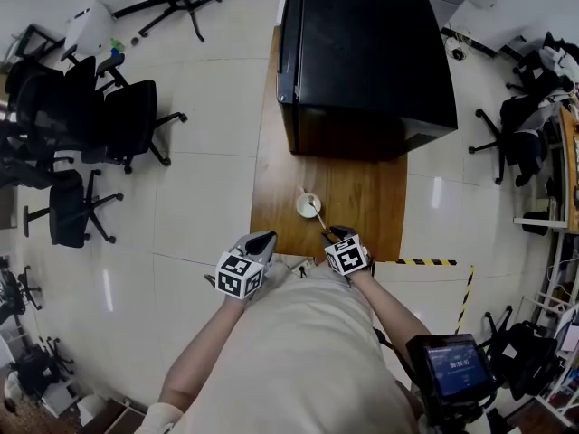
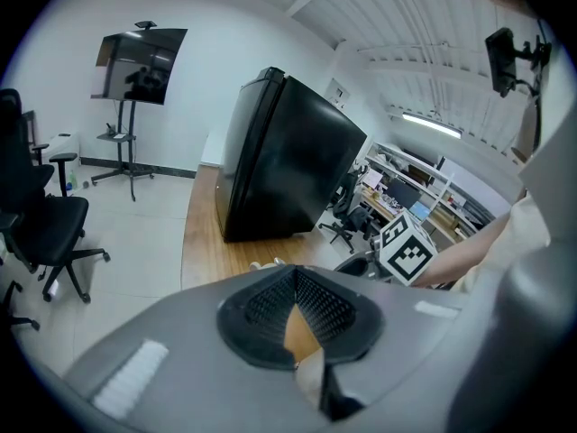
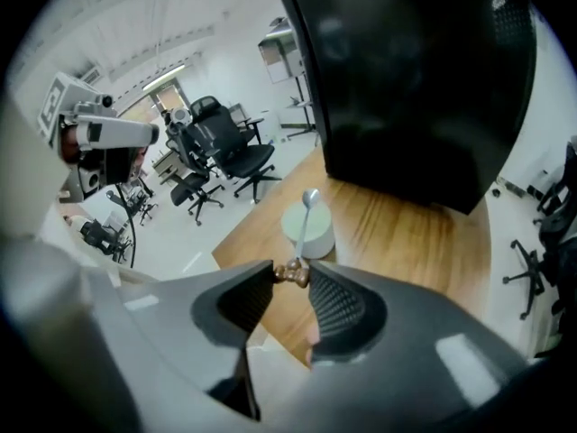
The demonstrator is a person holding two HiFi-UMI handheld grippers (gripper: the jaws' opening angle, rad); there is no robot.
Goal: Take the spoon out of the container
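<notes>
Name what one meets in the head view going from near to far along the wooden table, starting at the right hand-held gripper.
right hand-held gripper → spoon → white container → black cabinet

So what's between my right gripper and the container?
The spoon: its brown handle end is pinched by the right gripper, its bowl at the container. The right gripper view shows it.

Metal spoon (image 3: 305, 219), brown handle end pinched in the right gripper (image 3: 290, 273), slants with its bowl over the small white round container (image 3: 311, 234), which stands upright on the wooden table (image 3: 406, 233).
</notes>
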